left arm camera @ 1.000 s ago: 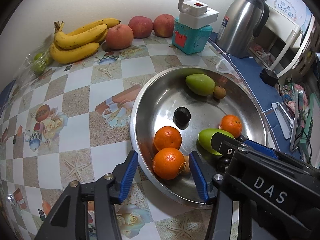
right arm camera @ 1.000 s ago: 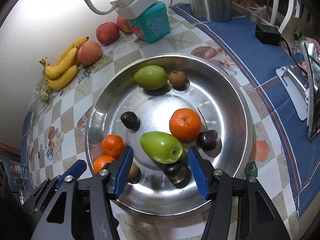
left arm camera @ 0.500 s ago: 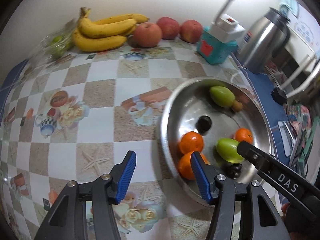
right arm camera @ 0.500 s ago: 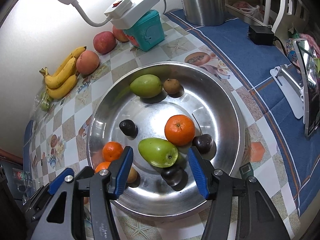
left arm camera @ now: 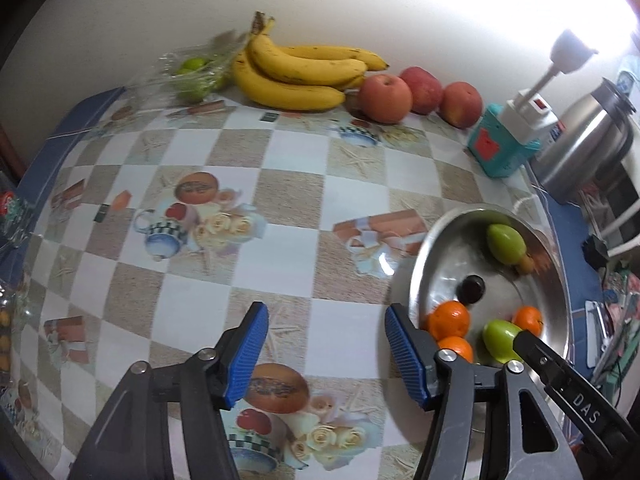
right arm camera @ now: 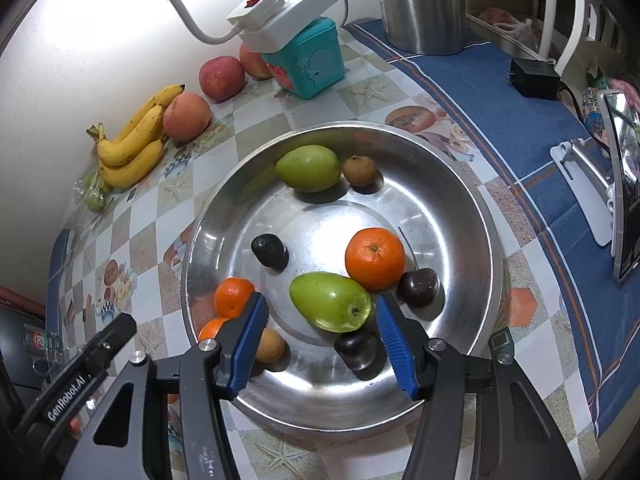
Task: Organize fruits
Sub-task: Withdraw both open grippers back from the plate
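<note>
Left tongs (left arm camera: pixel 326 350) hang over bare tablecloth beside the steel bowl (left arm camera: pixel 416 276), nothing between the blue pads; jaws have just been opening and stand apart. Right tongs (right arm camera: pixel 318 338) hover low over the bowl's near part, jaws apart, pads pressing on nothing; a green mango (right arm camera: pixel 330 300) and a dark plum (right arm camera: pixel 356 346) lie in the gap below them, not gripped.

Fruit in the bowl: the green mango near centre, touching a big orange (right arm camera: pixel 374 258) on its right. Another dark plum (right arm camera: pixel 418 288) with a stem sits just right of that orange. A third dark plum (right arm camera: pixel 270 250) lies alone, left of centre. Two small oranges (right arm camera: pixel 232 296) sit at the left wall, one partly hidden behind the right tongs' left finger. A small brown fruit (right arm camera: pixel 270 346) lies near that finger. At the far wall, a second green mango (right arm camera: pixel 308 168) with a small brown fruit (right arm camera: pixel 360 170) just beside it.

Outside the bowl, along the wall: a bunch of bananas (left arm camera: pixel 298 72), three apples (left arm camera: pixel 384 98) in a row next to it, and green fruit in a clear bag (left arm camera: pixel 192 76) at the far left. A teal box (right arm camera: pixel 308 60) with a white power strip (right arm camera: pixel 280 10) on top stands past the apples, a steel kettle (right arm camera: pixel 420 4) beyond it. The checkered tablecloth (left arm camera: pixel 248 188) covers the table.
</note>
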The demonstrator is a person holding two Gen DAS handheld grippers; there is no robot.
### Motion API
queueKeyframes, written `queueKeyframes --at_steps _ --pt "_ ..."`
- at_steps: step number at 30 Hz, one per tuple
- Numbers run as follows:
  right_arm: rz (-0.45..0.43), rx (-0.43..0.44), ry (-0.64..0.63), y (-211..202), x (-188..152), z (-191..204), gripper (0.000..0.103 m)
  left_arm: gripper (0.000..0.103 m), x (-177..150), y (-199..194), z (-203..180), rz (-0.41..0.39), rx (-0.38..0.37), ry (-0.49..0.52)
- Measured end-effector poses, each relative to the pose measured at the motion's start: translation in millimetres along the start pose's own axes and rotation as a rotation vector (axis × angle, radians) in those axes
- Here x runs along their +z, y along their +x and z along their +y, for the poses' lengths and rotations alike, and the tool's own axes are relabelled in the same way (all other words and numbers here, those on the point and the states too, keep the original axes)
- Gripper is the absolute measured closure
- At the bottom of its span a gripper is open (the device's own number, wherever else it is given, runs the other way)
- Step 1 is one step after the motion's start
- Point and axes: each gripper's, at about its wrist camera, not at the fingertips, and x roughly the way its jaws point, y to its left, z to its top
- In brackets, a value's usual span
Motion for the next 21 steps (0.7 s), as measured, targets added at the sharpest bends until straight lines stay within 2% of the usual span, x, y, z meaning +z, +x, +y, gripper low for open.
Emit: queueKeyframes --at_steps 3,4,6,9,11,13,21 --pt "0.002 -0.015 -0.021 2 -1 3 0.043 0.021 1 1 4 -0.002 0.037 -0.011" --pt "0.005 -0.023 -0.03 3 -1 4 0.035 0.016 1 2 5 -0.001 0.048 -0.012" --pt "0.014 -0.035 -0.046 6 -2 6 0.027 0.014 0 4 7 0.005 0.081 -0.01" --pt "0.023 -0.04 -0.055 8 -3 7 0.027 0.009 -1 8 11 0.014 0.116 -0.011" --pt "0.02 -0.049 -0.063 9 -3 8 0.023 0.003 -1 10 13 0.018 0.128 -0.016" --pt "0.015 -0.056 -0.069 9 -3 8 0.019 0.001 -1 10 14 0.017 0.138 -0.019" --pt "0.005 -0.067 -0.09 9 -3 11 0.018 0.0 -1 18 18 0.019 0.167 -0.001"
